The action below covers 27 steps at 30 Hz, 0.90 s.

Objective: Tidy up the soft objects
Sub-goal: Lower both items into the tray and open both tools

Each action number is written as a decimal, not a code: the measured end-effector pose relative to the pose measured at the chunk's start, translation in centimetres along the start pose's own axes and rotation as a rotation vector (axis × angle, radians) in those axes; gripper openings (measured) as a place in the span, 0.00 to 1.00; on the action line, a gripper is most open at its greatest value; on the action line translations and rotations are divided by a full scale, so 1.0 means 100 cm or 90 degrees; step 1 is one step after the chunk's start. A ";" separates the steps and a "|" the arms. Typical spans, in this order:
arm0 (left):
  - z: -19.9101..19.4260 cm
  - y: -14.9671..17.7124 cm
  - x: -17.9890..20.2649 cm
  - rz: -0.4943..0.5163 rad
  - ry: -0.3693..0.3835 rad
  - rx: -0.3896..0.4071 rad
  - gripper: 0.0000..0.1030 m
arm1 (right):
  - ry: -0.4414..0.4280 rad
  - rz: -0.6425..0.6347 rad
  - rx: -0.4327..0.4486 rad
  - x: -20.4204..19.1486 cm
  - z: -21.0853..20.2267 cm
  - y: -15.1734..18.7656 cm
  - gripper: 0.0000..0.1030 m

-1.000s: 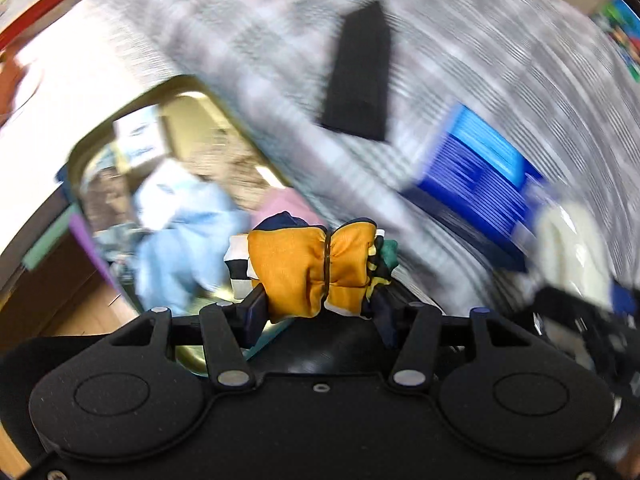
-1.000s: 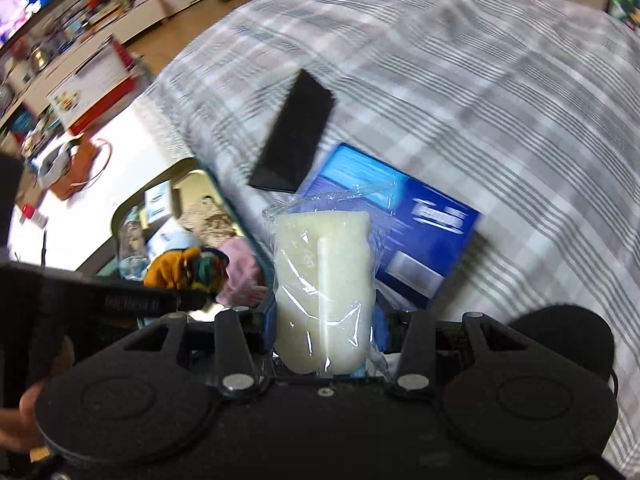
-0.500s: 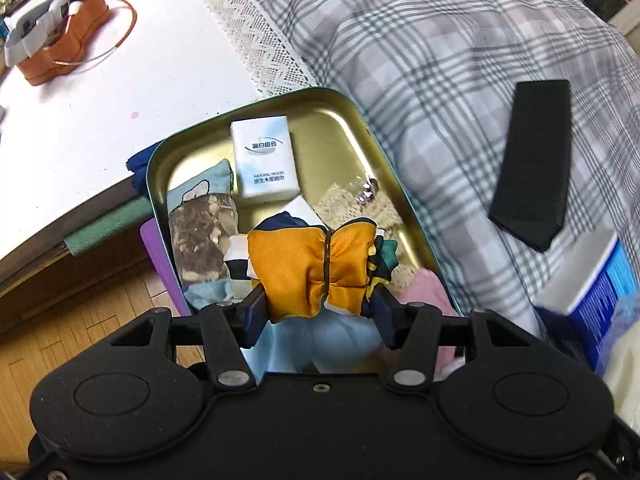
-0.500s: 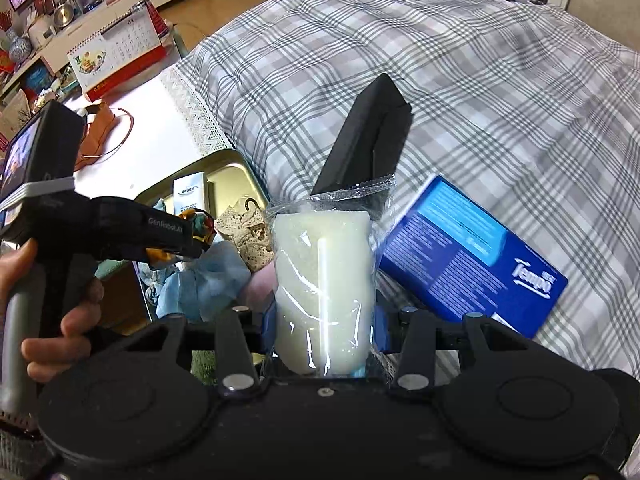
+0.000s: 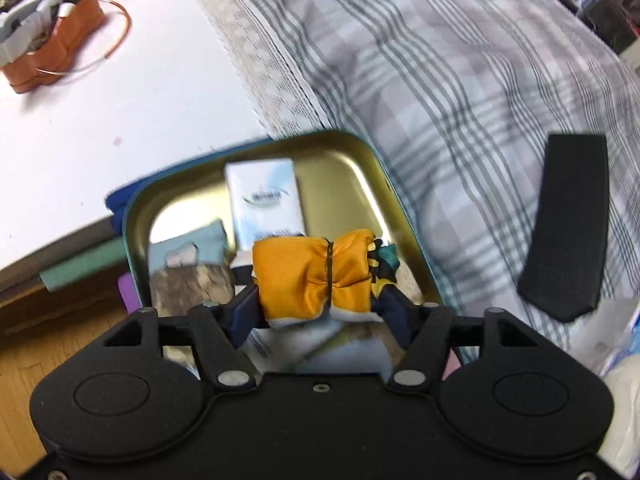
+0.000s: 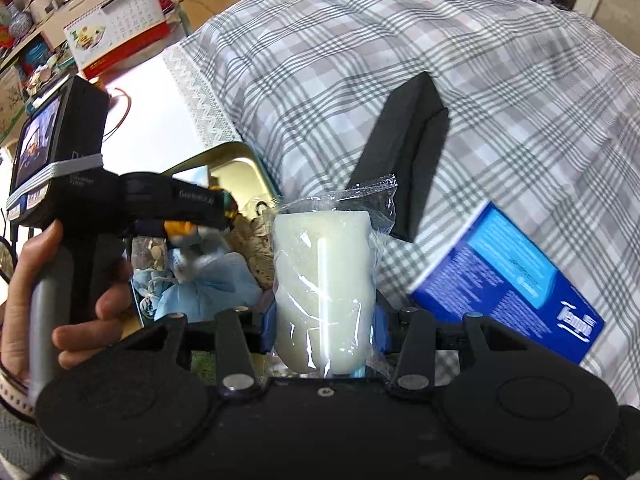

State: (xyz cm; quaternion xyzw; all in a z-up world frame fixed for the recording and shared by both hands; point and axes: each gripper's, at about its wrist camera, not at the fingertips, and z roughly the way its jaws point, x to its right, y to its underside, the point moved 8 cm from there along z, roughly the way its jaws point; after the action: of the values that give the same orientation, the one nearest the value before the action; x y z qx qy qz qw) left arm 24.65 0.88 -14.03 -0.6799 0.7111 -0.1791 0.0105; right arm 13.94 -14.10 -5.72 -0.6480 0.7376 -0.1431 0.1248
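While left jaws open, orange scrunchie (image 5: pixel 316 276) between, over tin (image 5: pixel 352 160); right jaws clamp wrapped sponge (image 6: pixel 324 280).

One gold tin (image 5: pixel 360 168), one orange scrunchie (image 5: pixel 312 276), one wrapped sponge (image 6: pixel 324 280), one blue tissue box (image 6: pixel 508 276), two grippers (image 5: pixel 320 304) (image 6: pixel 324 328).

Your right gripper (image 6: pixel 324 320) clamps an upright white sponge (image 6: pixel 322 284) sealed in clear wrap. Left of it, your left hand (image 6: pixel 60 292) holds the left gripper (image 6: pixel 200 216) over the gold tin (image 6: pixel 236 160), jaws opening with an orange bundle (image 6: pixel 178 228) between them (contact too blurred to judge). On the plaid cloth (image 6: pixel 360 40): a black pouch (image 6: pixel 408 136) and blue tissue box (image 6: pixel 508 280).
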 end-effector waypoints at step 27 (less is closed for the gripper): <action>-0.029 -0.015 -0.023 -0.026 -0.045 0.087 0.75 | -0.052 0.011 -0.028 -0.051 0.062 -0.016 0.61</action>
State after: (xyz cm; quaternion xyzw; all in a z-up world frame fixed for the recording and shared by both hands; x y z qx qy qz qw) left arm 25.50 3.83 -11.48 -0.6980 0.6823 -0.2032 0.0781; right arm 18.33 -9.53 -10.86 -0.6494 0.7406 -0.0993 0.1415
